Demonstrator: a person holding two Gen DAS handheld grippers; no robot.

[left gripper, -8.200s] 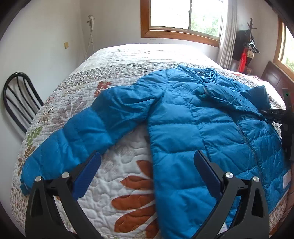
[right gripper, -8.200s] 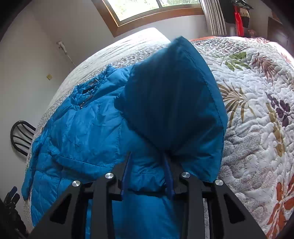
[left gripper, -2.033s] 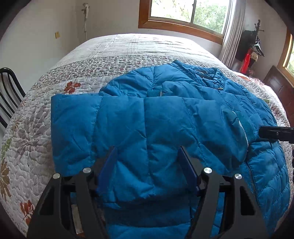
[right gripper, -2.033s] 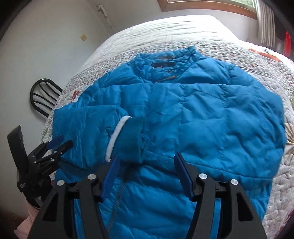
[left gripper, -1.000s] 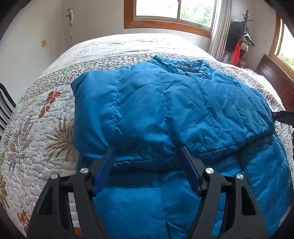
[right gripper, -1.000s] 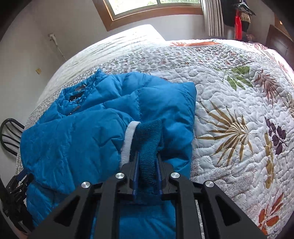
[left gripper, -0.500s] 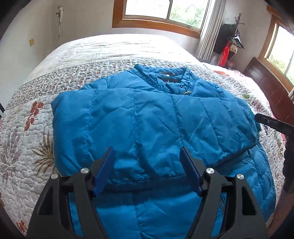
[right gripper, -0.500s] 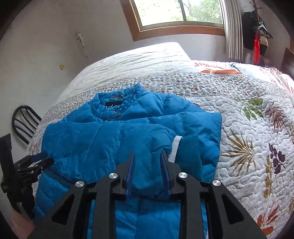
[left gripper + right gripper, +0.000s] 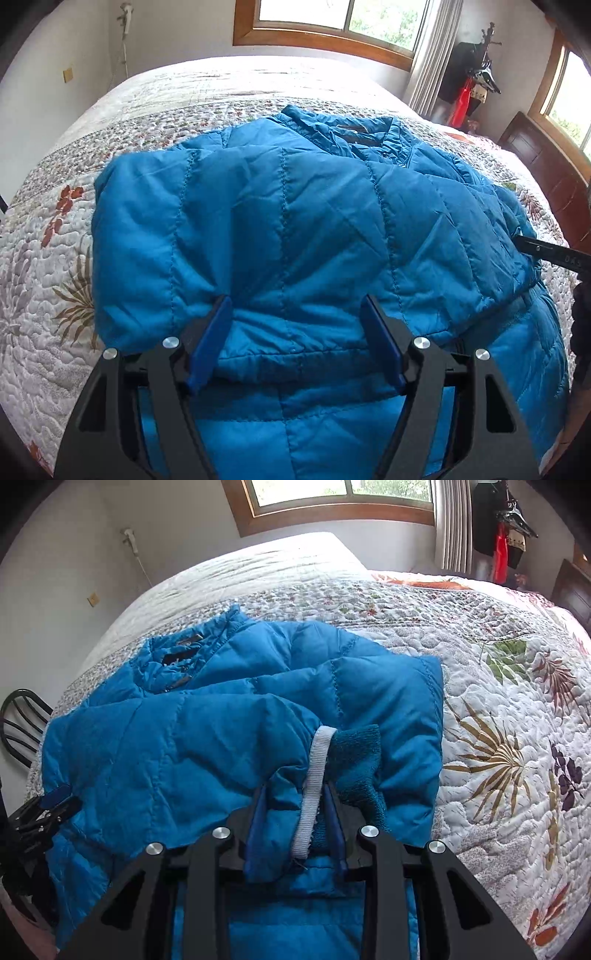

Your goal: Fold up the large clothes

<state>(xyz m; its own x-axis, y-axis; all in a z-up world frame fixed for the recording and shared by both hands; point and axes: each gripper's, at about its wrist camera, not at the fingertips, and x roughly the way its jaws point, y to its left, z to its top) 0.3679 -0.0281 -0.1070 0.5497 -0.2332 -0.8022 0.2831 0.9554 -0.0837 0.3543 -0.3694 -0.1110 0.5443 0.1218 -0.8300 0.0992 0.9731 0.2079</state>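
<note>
The jacket (image 9: 295, 221) lies on the quilt (image 9: 517, 664), collar far, with its sleeve running crosswise from the left gripper (image 9: 295, 339), whose jaws straddle the fold spread wide, to the right gripper (image 9: 295, 808), jaws slightly parted around the cuff (image 9: 317, 775).

A home bedroom is showing here: a bed (image 9: 258, 85) wearing a floral quilt (image 9: 498, 709), wood-framed windows (image 9: 332, 26), curtains (image 9: 452, 524), hanging clothes (image 9: 506, 524).
</note>
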